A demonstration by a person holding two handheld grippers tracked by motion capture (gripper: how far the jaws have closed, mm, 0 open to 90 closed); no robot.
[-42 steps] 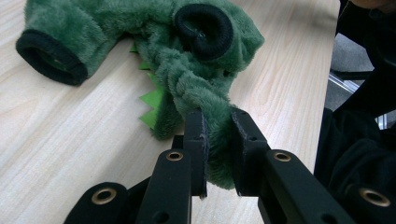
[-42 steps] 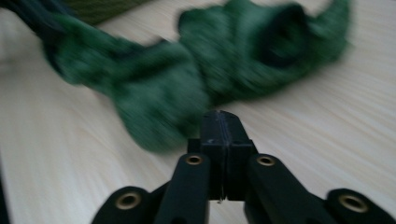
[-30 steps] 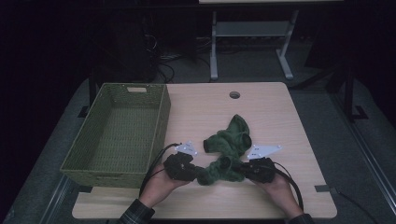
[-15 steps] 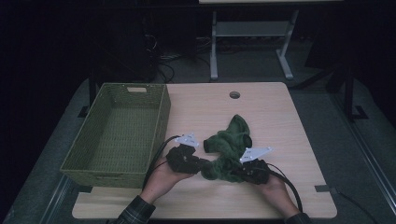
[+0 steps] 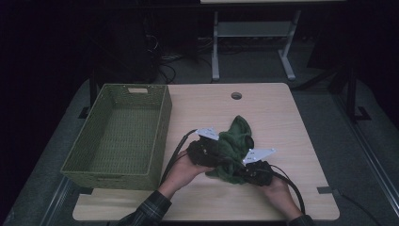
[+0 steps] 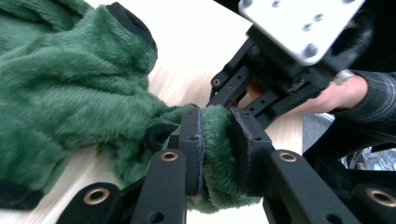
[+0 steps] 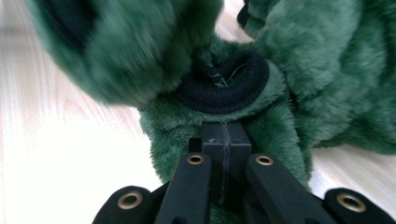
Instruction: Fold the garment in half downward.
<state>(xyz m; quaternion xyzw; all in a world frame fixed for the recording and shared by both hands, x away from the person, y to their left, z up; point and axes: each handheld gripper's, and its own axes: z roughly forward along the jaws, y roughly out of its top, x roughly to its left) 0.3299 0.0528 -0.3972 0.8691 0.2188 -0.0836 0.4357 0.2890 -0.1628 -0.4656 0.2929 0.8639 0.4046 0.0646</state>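
Green fleece garment (image 5: 234,143) bunched on table (image 5: 282,117); left gripper (image 6: 215,140), at its 8 o'clock, has just been opening, fleece between; right gripper (image 7: 225,135), at 5 o'clock, pinches fabric.

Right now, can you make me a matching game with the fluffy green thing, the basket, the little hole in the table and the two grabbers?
Things:
1. green fleece garment
2. woven basket
3. round hole
4. left gripper
5. right gripper

Places or states:
A. at the table's far edge
B. bunched up between the two hands
C. fingers pressed together at the garment's edge
D. on the table's left side, nothing in it
E. a thick fold of fleece between its fingers

Pairs: 1-B, 2-D, 3-A, 4-E, 5-C
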